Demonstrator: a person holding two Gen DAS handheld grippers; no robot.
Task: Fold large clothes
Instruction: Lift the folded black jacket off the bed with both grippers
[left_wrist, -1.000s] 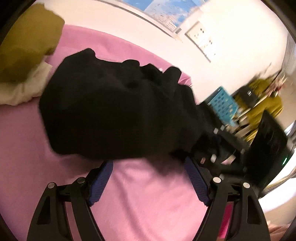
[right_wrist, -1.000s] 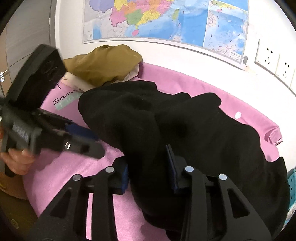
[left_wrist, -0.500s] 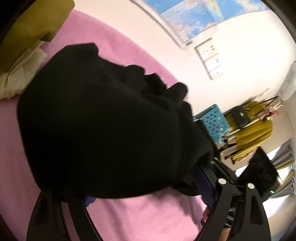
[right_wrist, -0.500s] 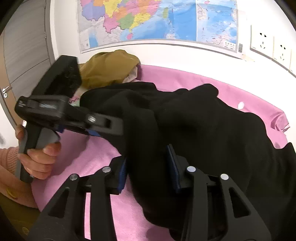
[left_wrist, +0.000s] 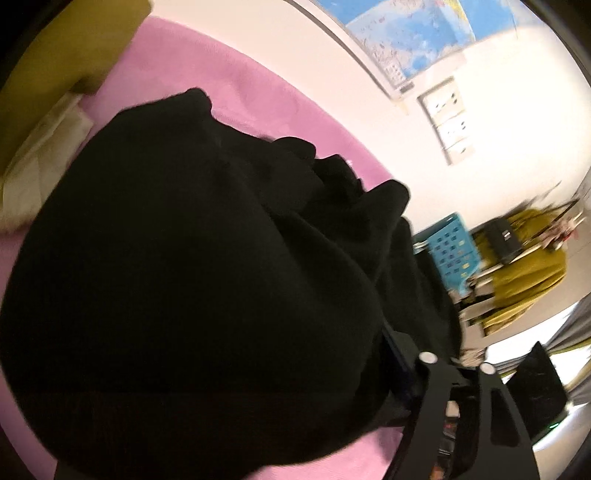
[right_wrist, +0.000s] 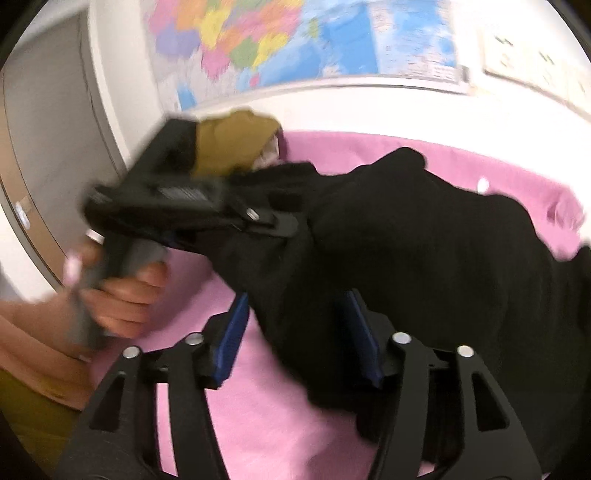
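A large black garment (left_wrist: 192, 280) lies bunched on the pink cover (left_wrist: 207, 85) and fills most of the left wrist view. My left gripper (left_wrist: 229, 413) straddles its near bulk with the jaws wide and closing. The cloth hides the left finger, and the right finger's pad (left_wrist: 397, 363) lies against the cloth. From the right wrist view, the left gripper (right_wrist: 280, 225) pokes into the black garment (right_wrist: 424, 251) from the left. My right gripper (right_wrist: 297, 332) is opening. The garment's edge hangs between its blue pads (right_wrist: 236, 328), with pink cover showing beside the left one.
A mustard garment (right_wrist: 232, 144) on a white cloth (left_wrist: 40, 158) sits at the cover's far left corner. A person's hand (right_wrist: 122, 295) holds the left gripper's handle. A wall map (right_wrist: 295, 40) and sockets back the bed. A blue crate (left_wrist: 450, 251) stands past the right end.
My right gripper's jaws have spread and let go of the fold they pinched. My left gripper has pushed in over the garment, which now covers its left finger, and has rolled.
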